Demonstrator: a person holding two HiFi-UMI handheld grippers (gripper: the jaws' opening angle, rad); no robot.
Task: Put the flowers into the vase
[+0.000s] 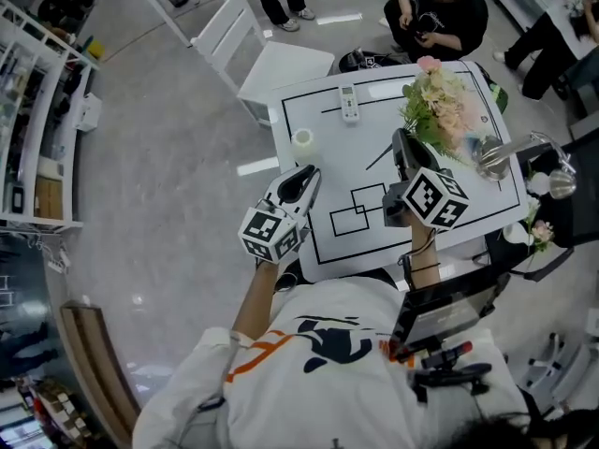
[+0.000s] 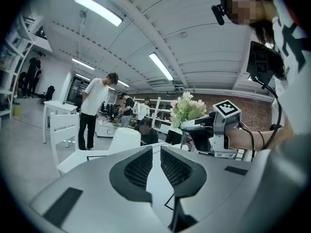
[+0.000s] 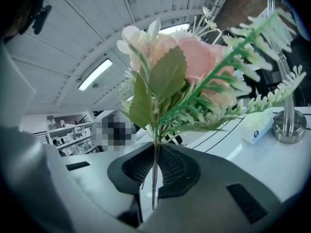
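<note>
The right gripper (image 1: 404, 150) is clamped on the thin stem of the flowers (image 1: 438, 108), which rise beyond its jaws over the far right part of the white table (image 1: 314, 110). The left gripper (image 1: 301, 183) hangs at the table's left edge, its jaws a sliver apart with nothing between them. Bare grey floor (image 1: 168, 204) lies open to its left. Ahead of it sit a small white cup (image 1: 301, 140) and a remote (image 1: 349, 104).

Only the right gripper view shows the stem pinched between the pads. It also shows a metal stand (image 3: 290, 125) on the table to that gripper's right. The left gripper view shows a person standing (image 2: 95, 108) beyond a white chair (image 2: 63, 130). Black lines mark the tabletop. Shelves (image 1: 37, 148) line the room far off to the left gripper's left.
</note>
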